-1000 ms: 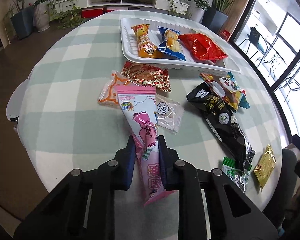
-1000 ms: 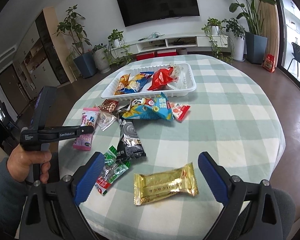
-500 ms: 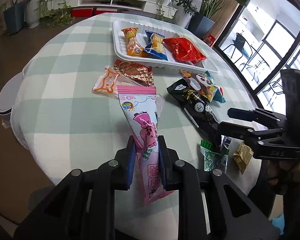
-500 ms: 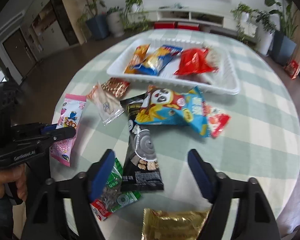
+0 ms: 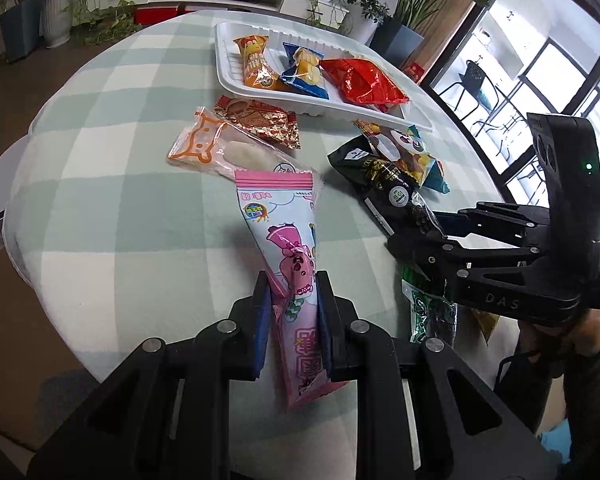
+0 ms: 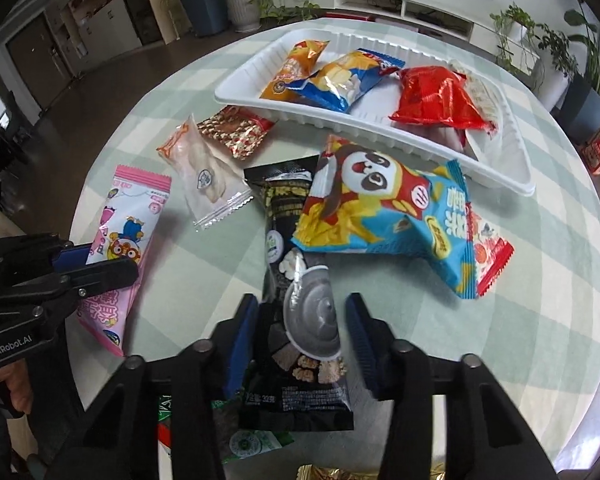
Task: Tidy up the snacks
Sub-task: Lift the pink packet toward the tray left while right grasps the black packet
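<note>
Already the pink snack pack (image 5: 290, 264) is clamped at its lower half by the left gripper (image 5: 291, 320), at lower centre of the left view. The right gripper (image 6: 300, 336) is closing around the black snack pack (image 6: 296, 292), not yet pinched, at lower centre. Since the panda bag (image 6: 380, 208) overlaps its upper end, that bag could be dragged when lifted; the white tray (image 6: 512, 160), upper right, holds 3 packs.

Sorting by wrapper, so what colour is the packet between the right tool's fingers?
Mostly black packet with a grey swirl picture; clearest in the right wrist view.
</note>
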Motion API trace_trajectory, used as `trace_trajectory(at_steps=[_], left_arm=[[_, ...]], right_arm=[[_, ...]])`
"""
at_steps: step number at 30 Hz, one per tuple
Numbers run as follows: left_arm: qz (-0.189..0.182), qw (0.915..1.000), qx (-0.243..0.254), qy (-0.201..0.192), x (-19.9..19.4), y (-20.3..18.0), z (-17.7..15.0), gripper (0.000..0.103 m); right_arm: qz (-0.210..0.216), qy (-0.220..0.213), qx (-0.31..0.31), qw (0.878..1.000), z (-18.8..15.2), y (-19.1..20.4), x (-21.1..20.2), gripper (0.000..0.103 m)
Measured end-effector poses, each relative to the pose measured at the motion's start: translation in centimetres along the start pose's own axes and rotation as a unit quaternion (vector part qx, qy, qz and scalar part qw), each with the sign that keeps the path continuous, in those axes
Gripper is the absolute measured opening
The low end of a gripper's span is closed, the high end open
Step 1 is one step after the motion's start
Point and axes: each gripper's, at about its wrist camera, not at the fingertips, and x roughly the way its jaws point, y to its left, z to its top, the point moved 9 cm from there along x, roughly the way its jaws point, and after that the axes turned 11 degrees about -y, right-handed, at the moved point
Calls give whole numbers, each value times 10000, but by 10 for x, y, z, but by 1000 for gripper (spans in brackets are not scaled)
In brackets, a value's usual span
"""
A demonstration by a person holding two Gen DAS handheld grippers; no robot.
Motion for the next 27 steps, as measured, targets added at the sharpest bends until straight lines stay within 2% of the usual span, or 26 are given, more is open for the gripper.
trace_trajectory(at_steps=[3,7,18,27], left_arm=[[-14,10000,-18,-9,0,1,-1,19],[-41,10000,-45,-48,-2,2,2,19],[-294,9987,-219,-346,-24,1,26,19],[-486,9972,-175,-541,-29,-5,69,19]], right_arm=[[37,-10,-116,9999,0,4,0,30],[166,-32,-118,9998,1,8,-2,24],[639,-406,196,9969,13,17,-24,23],[1357,-887,1042,9813,24,-2,-70,23]])
